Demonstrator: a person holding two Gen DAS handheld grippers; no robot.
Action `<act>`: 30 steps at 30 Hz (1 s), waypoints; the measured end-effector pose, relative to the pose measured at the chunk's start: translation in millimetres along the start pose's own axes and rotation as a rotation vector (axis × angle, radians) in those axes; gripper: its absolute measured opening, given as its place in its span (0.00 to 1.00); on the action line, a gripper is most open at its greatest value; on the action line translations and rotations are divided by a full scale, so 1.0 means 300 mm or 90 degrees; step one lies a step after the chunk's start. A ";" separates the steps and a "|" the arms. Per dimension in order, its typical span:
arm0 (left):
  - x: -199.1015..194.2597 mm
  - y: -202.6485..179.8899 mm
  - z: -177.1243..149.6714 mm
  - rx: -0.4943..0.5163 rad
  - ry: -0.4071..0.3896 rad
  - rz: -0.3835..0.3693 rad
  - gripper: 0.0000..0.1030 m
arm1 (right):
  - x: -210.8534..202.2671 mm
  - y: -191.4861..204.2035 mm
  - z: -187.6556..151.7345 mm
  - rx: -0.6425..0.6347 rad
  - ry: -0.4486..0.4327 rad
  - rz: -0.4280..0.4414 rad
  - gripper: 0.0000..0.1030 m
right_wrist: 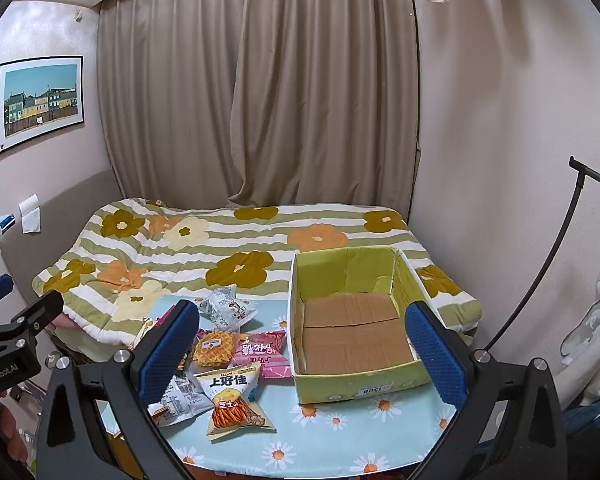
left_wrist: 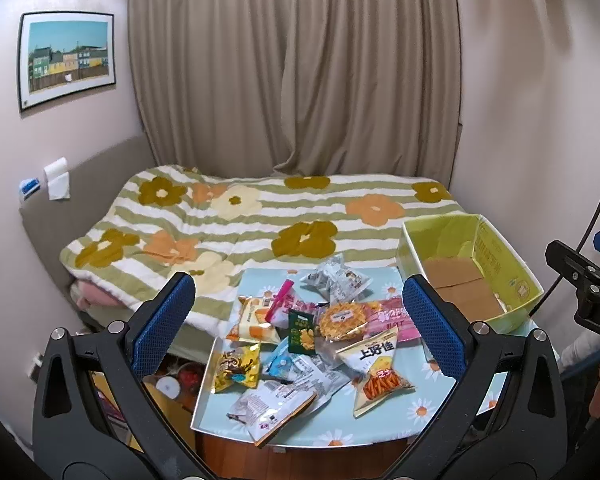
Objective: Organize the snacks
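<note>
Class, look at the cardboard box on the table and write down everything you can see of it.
The cardboard box is an open-topped carton, pale yellow-green on its walls inside and out, with a bare brown corrugated floor made of flaps meeting along seams. Nothing lies in it. Its near wall carries a small white label with printing; the side wall shows printed text in the left wrist view. It stands upright on the daisy-print tablecloth, right of the snack pile, its far end close against the flowered quilt. The walls look slightly creased.

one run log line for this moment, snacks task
phase: start | left hand-held gripper: open, empty | right hand-held gripper: open, empty | snack packets: piled on table | green box: empty, beside pile
</note>
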State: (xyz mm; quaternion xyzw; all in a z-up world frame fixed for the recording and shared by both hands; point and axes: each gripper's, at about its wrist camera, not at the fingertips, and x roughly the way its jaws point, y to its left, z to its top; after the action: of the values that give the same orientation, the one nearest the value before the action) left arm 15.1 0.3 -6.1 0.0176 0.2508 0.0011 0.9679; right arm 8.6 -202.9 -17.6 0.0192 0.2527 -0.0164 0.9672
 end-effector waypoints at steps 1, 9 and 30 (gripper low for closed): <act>0.001 0.002 0.000 -0.001 0.001 -0.001 1.00 | 0.003 -0.002 0.002 0.000 0.000 0.000 0.99; 0.006 0.012 0.006 -0.003 0.009 0.001 1.00 | 0.006 0.013 -0.005 -0.006 0.003 -0.003 0.99; 0.012 0.021 -0.005 -0.002 0.016 0.001 1.00 | -0.014 0.032 -0.020 -0.006 0.009 -0.002 0.99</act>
State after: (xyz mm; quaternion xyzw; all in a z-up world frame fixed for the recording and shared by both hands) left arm 17.5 6.6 -8.8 0.0165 0.2629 0.0026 0.9647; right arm 2.4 -192.8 -20.4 0.0141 0.2597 -0.0163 0.9654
